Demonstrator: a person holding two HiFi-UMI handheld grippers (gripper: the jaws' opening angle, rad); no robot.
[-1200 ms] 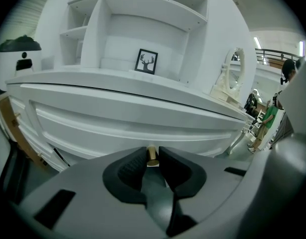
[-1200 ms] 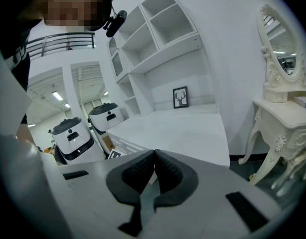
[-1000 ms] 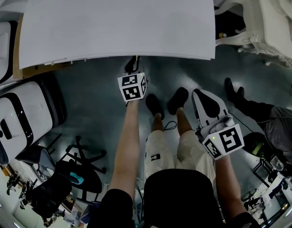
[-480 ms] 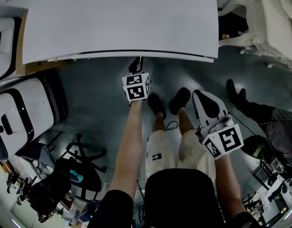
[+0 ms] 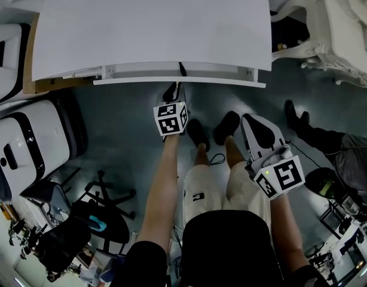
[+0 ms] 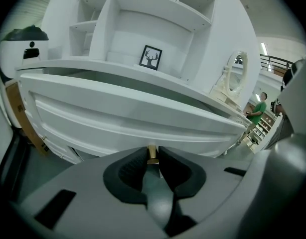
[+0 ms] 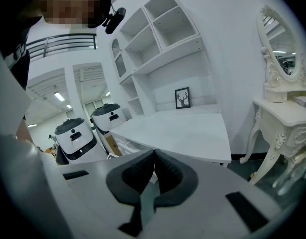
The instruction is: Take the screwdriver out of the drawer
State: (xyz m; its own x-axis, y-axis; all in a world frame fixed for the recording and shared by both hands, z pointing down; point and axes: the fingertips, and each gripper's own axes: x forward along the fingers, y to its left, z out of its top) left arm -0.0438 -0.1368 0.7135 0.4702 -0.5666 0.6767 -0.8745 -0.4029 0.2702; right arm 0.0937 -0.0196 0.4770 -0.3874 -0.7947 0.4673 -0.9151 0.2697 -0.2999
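Observation:
A white desk (image 5: pixel 153 23) fills the top of the head view. Its drawer (image 5: pixel 177 82) stands slightly pulled out below the desktop edge. My left gripper (image 5: pixel 171 92) is shut on the drawer's small brass knob (image 6: pixel 152 154); the pads pinch it from both sides, right under the drawer front (image 6: pixel 128 113). A slim dark thing (image 5: pixel 182 69) shows in the drawer's narrow opening; I cannot tell what it is. No screwdriver is clearly visible. My right gripper (image 5: pixel 253 122) hangs to the right beside my leg, shut and empty (image 7: pixel 153 157).
White rounded robot bodies (image 5: pixel 28 148) stand at the left. An ornate white dressing table (image 5: pixel 339 23) is at the right. A black stand (image 5: pixel 106 196) sits on the floor, lower left. My shoes (image 5: pixel 195 133) are just below the drawer. Another person (image 5: pixel 351 160) is at the far right.
The drawer has slid out from under the desktop toward me, with my left gripper drawing back on its knob. The right gripper has stayed put.

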